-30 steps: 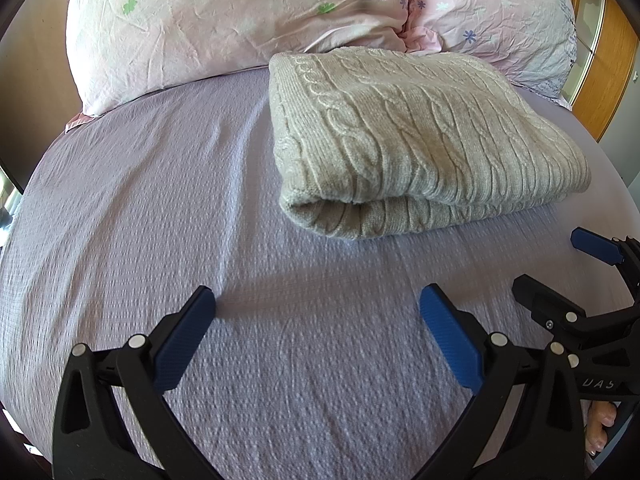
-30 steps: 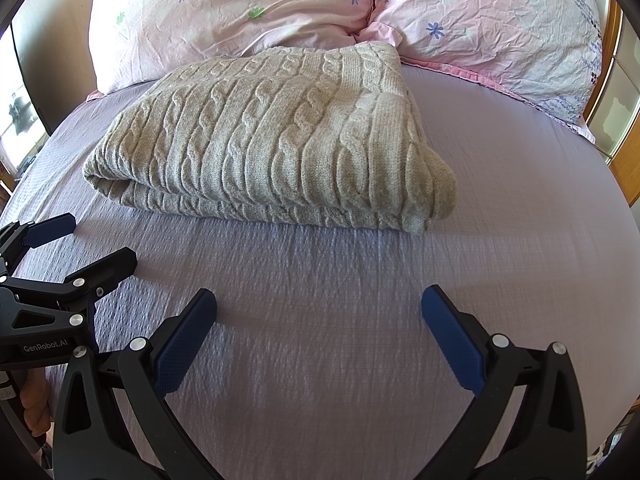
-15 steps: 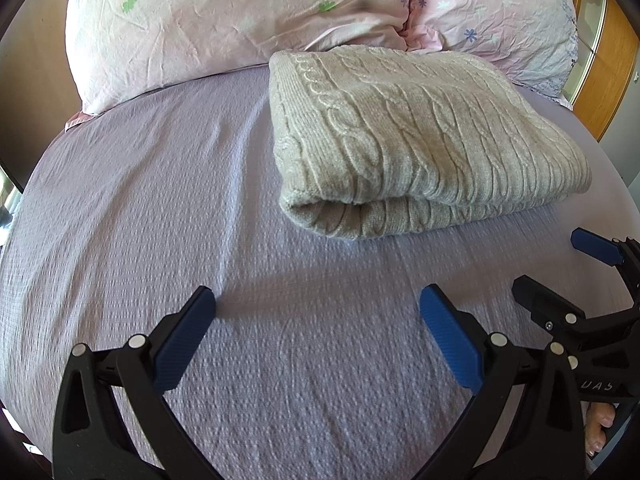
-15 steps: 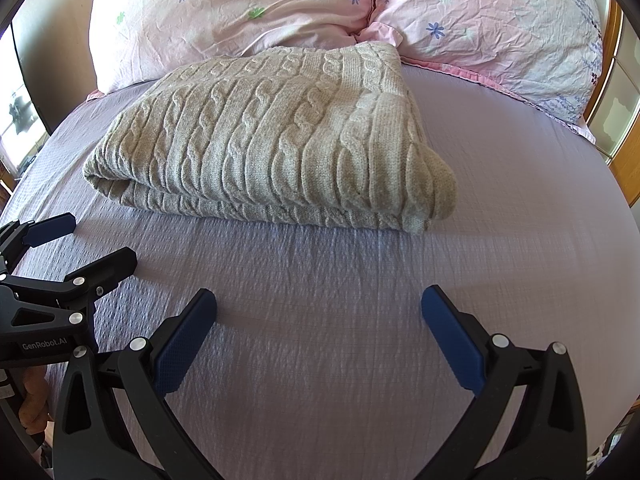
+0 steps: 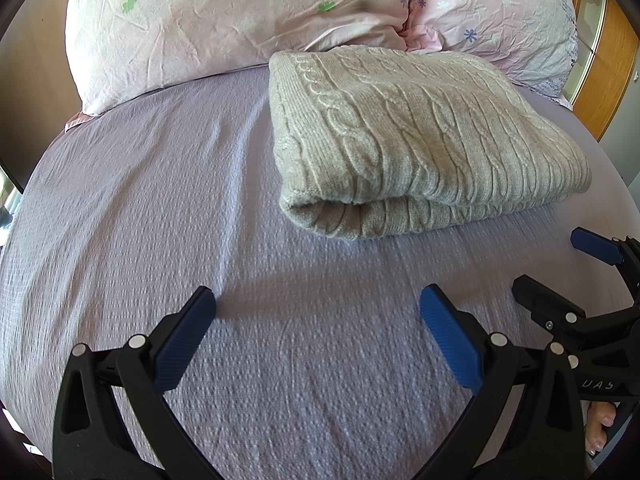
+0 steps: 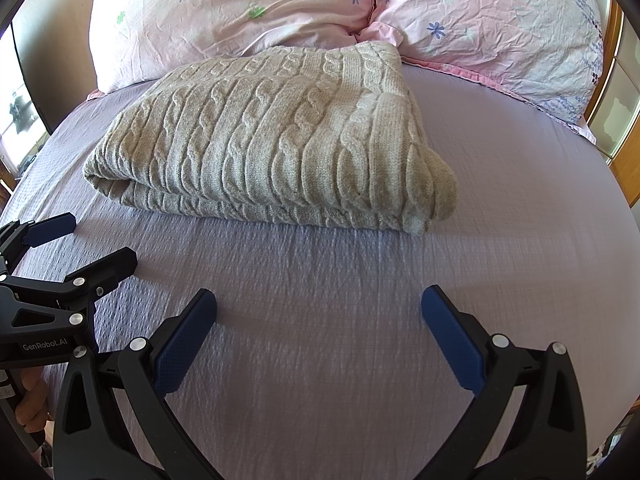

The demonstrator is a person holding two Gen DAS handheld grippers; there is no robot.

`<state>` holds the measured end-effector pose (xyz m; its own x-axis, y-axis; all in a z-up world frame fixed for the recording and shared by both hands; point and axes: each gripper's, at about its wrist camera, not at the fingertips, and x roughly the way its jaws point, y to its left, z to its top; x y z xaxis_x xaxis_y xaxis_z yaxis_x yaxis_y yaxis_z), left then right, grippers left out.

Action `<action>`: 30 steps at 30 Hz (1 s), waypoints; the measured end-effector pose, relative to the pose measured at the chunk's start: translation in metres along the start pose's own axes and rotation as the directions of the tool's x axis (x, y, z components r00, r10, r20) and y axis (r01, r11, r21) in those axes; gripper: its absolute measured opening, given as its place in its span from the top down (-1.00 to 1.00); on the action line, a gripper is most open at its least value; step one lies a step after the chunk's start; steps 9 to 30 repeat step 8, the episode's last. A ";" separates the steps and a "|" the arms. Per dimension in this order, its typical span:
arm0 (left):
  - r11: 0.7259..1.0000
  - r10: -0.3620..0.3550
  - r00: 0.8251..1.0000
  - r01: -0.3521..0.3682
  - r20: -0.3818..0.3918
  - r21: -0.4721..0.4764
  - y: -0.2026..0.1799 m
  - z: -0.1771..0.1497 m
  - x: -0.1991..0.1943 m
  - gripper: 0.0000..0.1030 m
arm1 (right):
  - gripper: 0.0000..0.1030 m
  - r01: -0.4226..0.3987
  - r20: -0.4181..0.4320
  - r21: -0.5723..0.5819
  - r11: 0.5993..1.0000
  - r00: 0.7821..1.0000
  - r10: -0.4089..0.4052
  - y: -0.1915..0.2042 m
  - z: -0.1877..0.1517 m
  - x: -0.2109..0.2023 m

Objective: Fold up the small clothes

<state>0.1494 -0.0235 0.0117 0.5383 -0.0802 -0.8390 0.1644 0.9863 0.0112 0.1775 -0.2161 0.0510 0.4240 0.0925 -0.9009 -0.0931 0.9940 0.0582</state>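
A beige cable-knit sweater (image 5: pixel 416 140) lies folded in a thick rectangle on the lilac bedsheet (image 5: pixel 160 200), its folded edge towards me. It also shows in the right wrist view (image 6: pixel 280 136). My left gripper (image 5: pixel 316 312) is open and empty, held above the sheet short of the sweater's near left corner. My right gripper (image 6: pixel 318 312) is open and empty, short of the sweater's near right corner. Each gripper shows in the other's view: the right one (image 5: pixel 560 268) at the right edge, the left one (image 6: pixel 80 244) at the left edge.
Two pink flowered pillows (image 5: pixel 240 12) (image 6: pixel 500 28) lean at the head of the bed behind the sweater. A wooden frame (image 5: pixel 612 60) stands at the far right. The lilac sheet (image 6: pixel 520 220) stretches around the sweater on all sides.
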 end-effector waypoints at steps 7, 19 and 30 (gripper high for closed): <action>1.000 0.000 1.000 0.000 0.001 0.002 0.000 0.002 0.001 -0.97 | -0.97 -0.001 0.000 0.000 1.000 1.000 0.001 0.000 0.000 0.000; 1.000 0.000 1.000 0.000 0.002 0.002 0.000 0.002 0.001 -0.97 | -0.97 -0.001 0.000 -0.001 1.000 1.000 0.001 0.000 0.000 0.000; 1.000 0.000 1.000 0.000 0.002 0.002 0.000 0.002 0.001 -0.97 | -0.97 -0.001 0.000 -0.001 1.000 1.000 0.001 0.000 0.000 0.000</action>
